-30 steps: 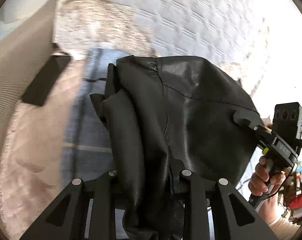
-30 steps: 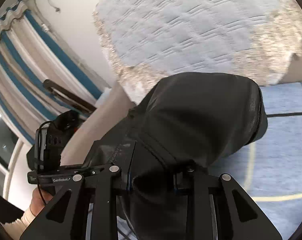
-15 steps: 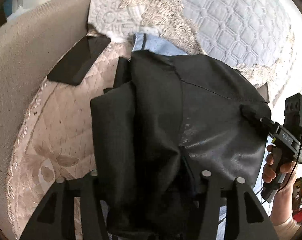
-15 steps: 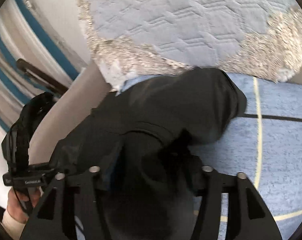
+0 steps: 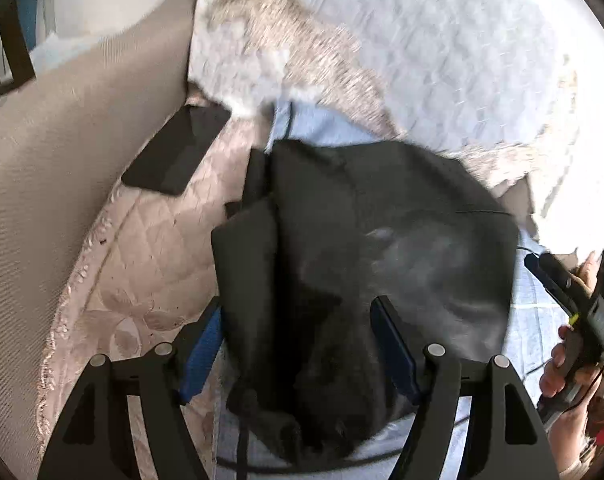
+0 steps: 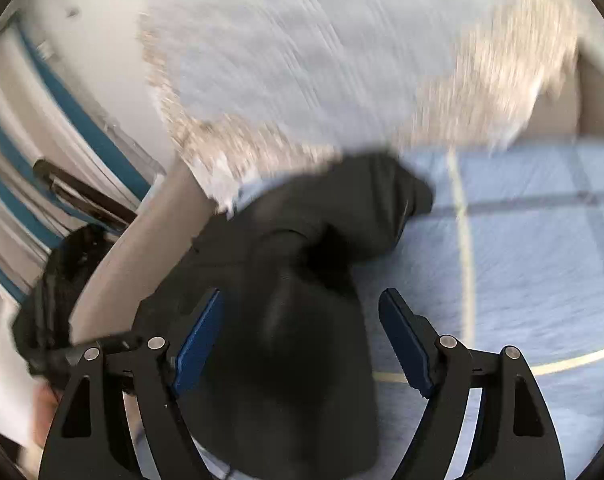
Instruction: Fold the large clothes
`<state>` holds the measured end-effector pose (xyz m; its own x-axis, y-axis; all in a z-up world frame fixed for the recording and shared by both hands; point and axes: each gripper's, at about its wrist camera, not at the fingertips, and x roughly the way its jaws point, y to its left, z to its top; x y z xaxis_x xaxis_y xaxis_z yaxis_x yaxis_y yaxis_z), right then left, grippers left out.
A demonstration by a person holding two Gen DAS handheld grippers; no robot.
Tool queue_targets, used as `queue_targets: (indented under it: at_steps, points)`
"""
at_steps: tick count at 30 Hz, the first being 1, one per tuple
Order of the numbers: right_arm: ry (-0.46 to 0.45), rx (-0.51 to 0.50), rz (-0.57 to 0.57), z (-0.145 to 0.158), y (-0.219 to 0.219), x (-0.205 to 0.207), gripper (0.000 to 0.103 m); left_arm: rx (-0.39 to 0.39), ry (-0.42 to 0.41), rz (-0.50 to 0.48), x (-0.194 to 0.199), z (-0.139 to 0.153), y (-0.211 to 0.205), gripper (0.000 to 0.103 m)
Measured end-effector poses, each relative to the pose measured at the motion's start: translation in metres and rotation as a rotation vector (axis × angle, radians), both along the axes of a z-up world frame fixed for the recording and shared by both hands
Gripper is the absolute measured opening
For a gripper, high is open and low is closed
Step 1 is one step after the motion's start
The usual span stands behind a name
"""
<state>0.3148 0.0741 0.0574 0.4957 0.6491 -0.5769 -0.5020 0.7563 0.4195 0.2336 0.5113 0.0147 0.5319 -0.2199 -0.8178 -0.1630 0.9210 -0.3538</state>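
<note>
Black garment (image 5: 366, 264) lies bunched on the blue sheet (image 6: 522, 248), far edge near the quilted white cover (image 5: 442, 40). Left gripper (image 5: 297, 344) has just been opening: jaws apart, pads clear of the cloth, tho a fold still sits btwn them. Same w/ right gripper (image 6: 302, 336): jaws just opened, spread wide, dark fabric btwn them but not pinched.

Risks, as a guess: the leather-like cloth looks stiff and slick, so the fold could spring back or slide once let go. A pad could snag the loose edge on pulling out and drag the fold open. Dark flat phone-like slab (image 5: 177, 152) just beside the garment could get swept.
</note>
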Motion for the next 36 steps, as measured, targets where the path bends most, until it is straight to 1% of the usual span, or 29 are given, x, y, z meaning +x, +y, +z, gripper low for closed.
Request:
queue_targets:
  at_steps: [2,3,4,5,6,7,8,10,12,13,15,17,19,20,24,25,27,29,30,32,33,36]
  points:
    - [-0.067,-0.042,0.025,0.005,0.005,-0.023,0.079,-0.007,-0.034,0.002,-0.01,0.009,-0.004,0.082]
    - [-0.082,-0.068,0.055,0.003,0.011,-0.03,0.079,-0.004,-0.044,-0.002,-0.015,0.013,-0.008,0.082]
    - [-0.077,-0.124,0.074,-0.004,0.025,-0.033,0.079,-0.001,-0.056,-0.005,-0.021,0.016,-0.013,0.082]
    - [-0.054,-0.188,0.074,-0.016,0.034,-0.033,0.079,-0.007,-0.069,-0.019,-0.026,0.017,-0.019,0.083]
    - [-0.028,-0.223,0.072,-0.025,0.037,-0.031,0.079,-0.022,-0.073,-0.039,-0.03,0.017,-0.025,0.083]
    - [0.026,-0.263,0.074,-0.041,0.042,-0.028,0.079,-0.023,-0.072,-0.04,-0.033,0.016,-0.029,0.083]
    - [0.057,-0.279,0.068,-0.052,0.043,-0.026,0.079,-0.022,-0.07,-0.039,-0.036,0.015,-0.033,0.083]
    - [0.111,-0.275,0.041,-0.064,0.036,-0.023,0.079,-0.017,-0.071,-0.05,-0.044,0.013,-0.043,0.084]
    - [0.159,-0.212,0.006,-0.058,0.025,-0.027,0.079,0.004,-0.076,-0.058,-0.053,0.014,-0.052,0.086]
    - [0.153,-0.172,-0.004,-0.049,0.017,-0.035,0.079,0.008,-0.08,-0.068,-0.058,0.015,-0.057,0.087]
    - [0.105,-0.156,0.003,-0.036,0.011,-0.053,0.079,0.014,-0.07,-0.068,-0.069,0.016,-0.067,0.087]
    - [0.041,-0.194,0.003,-0.026,0.008,-0.076,0.079,0.02,-0.081,-0.077,-0.079,0.015,-0.076,0.089]
    - [-0.009,-0.227,-0.007,-0.02,0.006,-0.101,0.079,0.022,-0.074,-0.083,-0.089,0.015,-0.085,0.091]
    - [-0.019,-0.236,-0.012,-0.019,0.006,-0.109,0.079,0.047,-0.075,-0.084,-0.094,0.015,-0.09,0.092]
    - [-0.032,-0.265,-0.035,-0.022,0.006,-0.133,0.079,0.23,-0.065,-0.047,-0.113,0.007,-0.113,0.094]
    - [-0.038,-0.281,-0.036,-0.024,0.008,-0.14,0.079,0.25,-0.067,-0.038,-0.118,0.004,-0.116,0.094]
    - [-0.054,-0.324,-0.038,-0.029,0.009,-0.151,0.079,0.263,-0.061,-0.011,-0.126,-0.002,-0.119,0.094]
    - [-0.041,-0.349,-0.035,-0.038,0.01,-0.158,0.079,0.249,-0.054,0.002,-0.131,-0.01,-0.119,0.094]
    - [-0.021,-0.36,-0.03,-0.042,0.011,-0.16,0.079,0.271,-0.045,0.018,-0.133,-0.014,-0.12,0.094]
    - [-0.003,-0.374,-0.032,-0.05,0.01,-0.165,0.079,0.353,-0.043,0.034,-0.138,-0.019,-0.125,0.094]
    - [-0.001,-0.389,-0.033,-0.054,0.01,-0.167,0.079,0.359,-0.046,0.042,-0.14,-0.021,-0.125,0.094]
    - [0.017,-0.403,-0.046,-0.064,0.011,-0.171,0.079,0.313,-0.027,0.046,-0.143,-0.03,-0.122,0.094]
